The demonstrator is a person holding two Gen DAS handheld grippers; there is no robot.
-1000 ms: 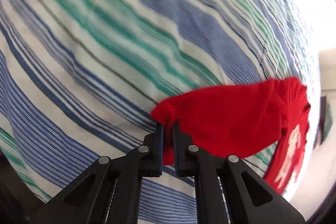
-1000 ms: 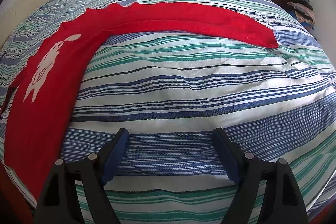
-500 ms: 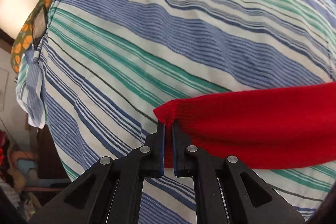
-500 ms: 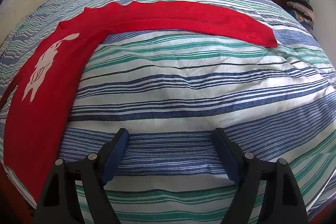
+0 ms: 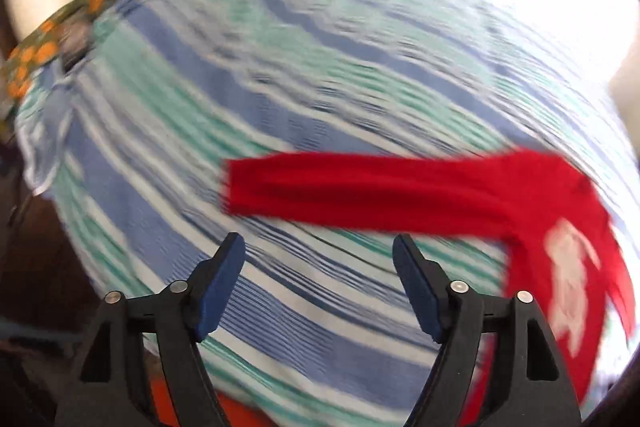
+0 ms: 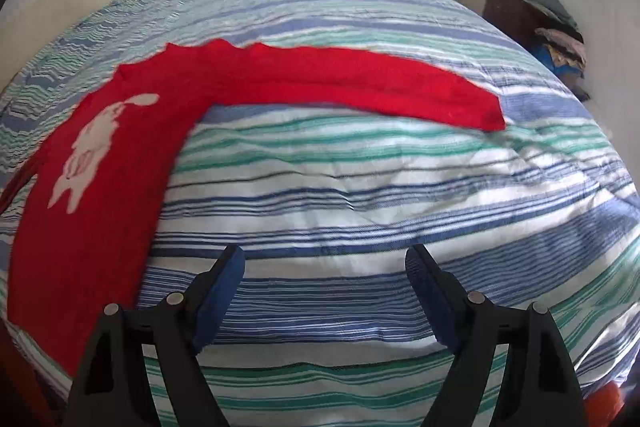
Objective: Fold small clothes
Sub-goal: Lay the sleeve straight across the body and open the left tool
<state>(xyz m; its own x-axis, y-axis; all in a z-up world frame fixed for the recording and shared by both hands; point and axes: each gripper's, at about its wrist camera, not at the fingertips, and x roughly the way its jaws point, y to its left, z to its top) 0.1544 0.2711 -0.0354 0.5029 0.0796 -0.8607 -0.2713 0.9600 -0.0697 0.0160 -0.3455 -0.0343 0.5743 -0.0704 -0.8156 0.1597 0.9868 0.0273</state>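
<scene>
A: Where's the jumper (image 6: pixel 132 163)?

B: Flat on the bed (image 6: pixel 360 195), print side up. In the right view its body runs down the left side and one sleeve (image 6: pixel 360 83) stretches out to the right, cuff lying on the stripes. The left view shows a sleeve (image 5: pixel 360 183) laid out straight too, though that picture is smeared with motion blur.

A: Is anything holding it?

B: No. The left gripper (image 5: pixel 318 263) is spread wide with nothing between its fingers, sitting just short of the sleeve and apart from it. The right gripper (image 6: pixel 324 275) is just as wide, empty, hovering low over bare cover beside the body.

A: So what's the step, do you reckon?

B: My guess is the spreading-out is done and the first fold comes next: a sleeve brought across the chest. To do it well, I'd pinch the cuff at its very edge, catch only the knit and not the cover beneath, then lift just enough to clear and carry it over so the crease lands at the shoulder seam.

A: Risks?

B: Grabbing the cover along with it, or dragging the body askew. The other gripper could pin the shoulder while the sleeve travels.

A: And the poses?

B: Both point forward and slightly down across the bed. The blur suggests the left one is moving fast; the right view is only mildly soft.
</scene>
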